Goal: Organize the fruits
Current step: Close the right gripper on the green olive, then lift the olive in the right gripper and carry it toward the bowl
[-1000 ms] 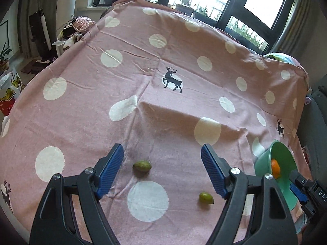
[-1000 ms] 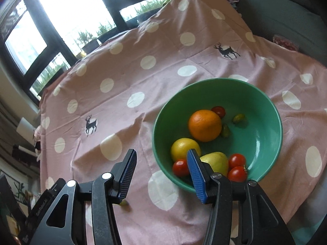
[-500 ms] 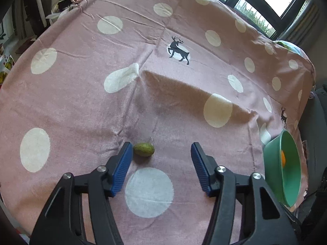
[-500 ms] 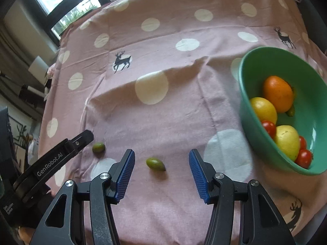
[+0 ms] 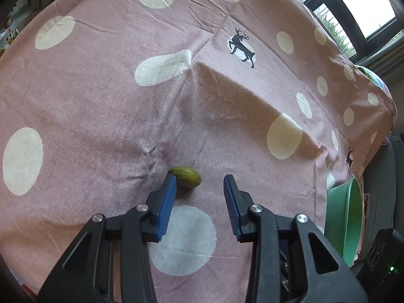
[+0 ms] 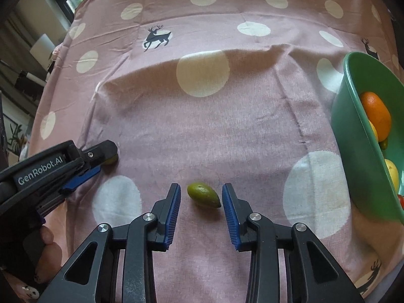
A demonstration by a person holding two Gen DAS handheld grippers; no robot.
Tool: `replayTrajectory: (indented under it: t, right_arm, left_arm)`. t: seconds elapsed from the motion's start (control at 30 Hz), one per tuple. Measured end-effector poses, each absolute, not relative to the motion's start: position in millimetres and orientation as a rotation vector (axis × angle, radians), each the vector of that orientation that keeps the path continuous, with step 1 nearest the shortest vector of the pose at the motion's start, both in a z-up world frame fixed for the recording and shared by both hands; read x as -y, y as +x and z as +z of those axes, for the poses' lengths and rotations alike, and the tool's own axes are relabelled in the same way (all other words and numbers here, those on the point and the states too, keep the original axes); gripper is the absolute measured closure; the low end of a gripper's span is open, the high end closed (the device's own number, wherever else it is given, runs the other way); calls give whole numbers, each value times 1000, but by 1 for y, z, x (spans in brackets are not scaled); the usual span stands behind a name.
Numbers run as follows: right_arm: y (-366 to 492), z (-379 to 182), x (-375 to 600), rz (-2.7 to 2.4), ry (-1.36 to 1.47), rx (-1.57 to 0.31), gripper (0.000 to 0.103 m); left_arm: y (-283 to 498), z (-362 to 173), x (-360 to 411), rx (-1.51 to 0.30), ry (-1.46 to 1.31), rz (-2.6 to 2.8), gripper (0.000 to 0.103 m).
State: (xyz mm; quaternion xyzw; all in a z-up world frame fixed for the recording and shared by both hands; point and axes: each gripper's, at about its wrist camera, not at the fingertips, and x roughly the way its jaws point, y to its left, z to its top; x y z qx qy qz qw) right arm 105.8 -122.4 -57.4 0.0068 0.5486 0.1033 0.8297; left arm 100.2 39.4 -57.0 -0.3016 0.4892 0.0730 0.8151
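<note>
- You are bringing the left hand-held gripper (image 5: 199, 185) down over a small wrinkled green oval fruit (image 5: 186, 173) on the cloth; its jaws are closing at a narrow gap, the left blue ribbed pad (image 5: 166, 207) sitting against the fruit's near-left end and the right pad standing clear.
- You are closing the right hand-held gripper (image 6: 201, 194) around a second, smooth green pointed fruit (image 6: 203, 194); the fruit is lying between the pads, its tip almost at the right pad, with a gap at the left pad.
- In the right wrist view, your left hand-held gripper is reaching in from the left, its tip covering most of the first fruit.
- Both fruits are resting on the pink fabric tablecloth with white dots and black deer (image 6: 202, 131) covering the bench.
- At the right, a green round bowl (image 6: 358, 136) is sitting, holding an orange (image 6: 376, 117), yellow fruits and red tomatoes.
</note>
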Motion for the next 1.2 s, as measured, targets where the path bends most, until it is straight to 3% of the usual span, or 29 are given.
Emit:
replayTrajectory:
  t: [0.23, 0.47, 0.7, 1.2]
  right_arm:
    - [106, -62, 124, 221, 7, -1173, 67]
    - [107, -62, 124, 220, -14, -1169, 70]
    - [110, -63, 121, 229, -22, -1158, 83]
    - [115, -57, 145, 220, 114, -1130, 83]
  left_arm:
    - [105, -60, -47, -1030, -671, 212, 69]
    - [113, -63, -35, -1038, -543, 294, 83]
    - [110, -63, -40, -1031, -542, 304, 83]
    - [104, -42, -7, -972, -491, 203, 83]
